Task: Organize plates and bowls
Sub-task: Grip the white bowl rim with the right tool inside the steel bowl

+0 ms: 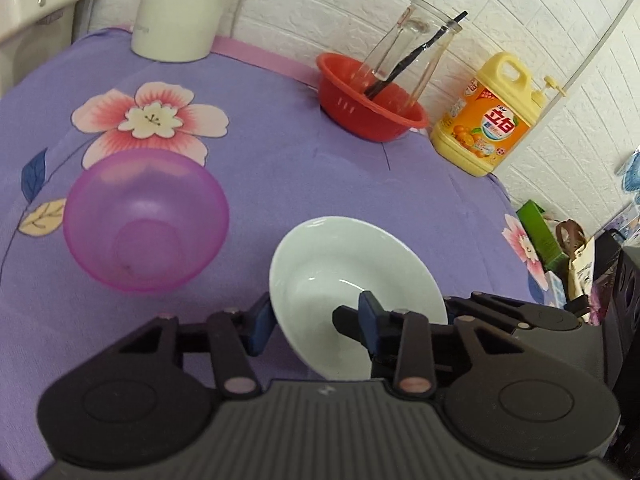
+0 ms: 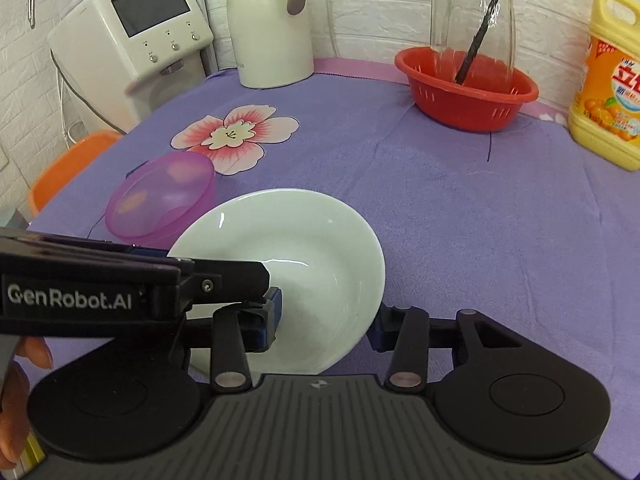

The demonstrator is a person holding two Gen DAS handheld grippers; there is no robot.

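Note:
A white bowl (image 1: pixel 352 276) is tilted above the purple cloth. My left gripper (image 1: pixel 316 320) has its jaws wide, one finger outside the bowl's rim and one inside it. My right gripper (image 2: pixel 328 324) also straddles the white bowl (image 2: pixel 304 256), its jaws apart on either side of the near rim. The left gripper's arm (image 2: pixel 120 284) reaches in from the left in the right wrist view. A translucent purple bowl (image 1: pixel 146 220) sits on the cloth to the left, and it also shows in the right wrist view (image 2: pixel 160 200).
A red colander (image 1: pixel 372 100) holding a glass jug (image 1: pixel 408 44) stands at the back. A yellow detergent bottle (image 1: pixel 488 116) stands to its right. A white kettle (image 2: pixel 268 20) and a white appliance (image 2: pixel 132 32) stand at the back left. An orange stool (image 2: pixel 68 168) sits beside the table.

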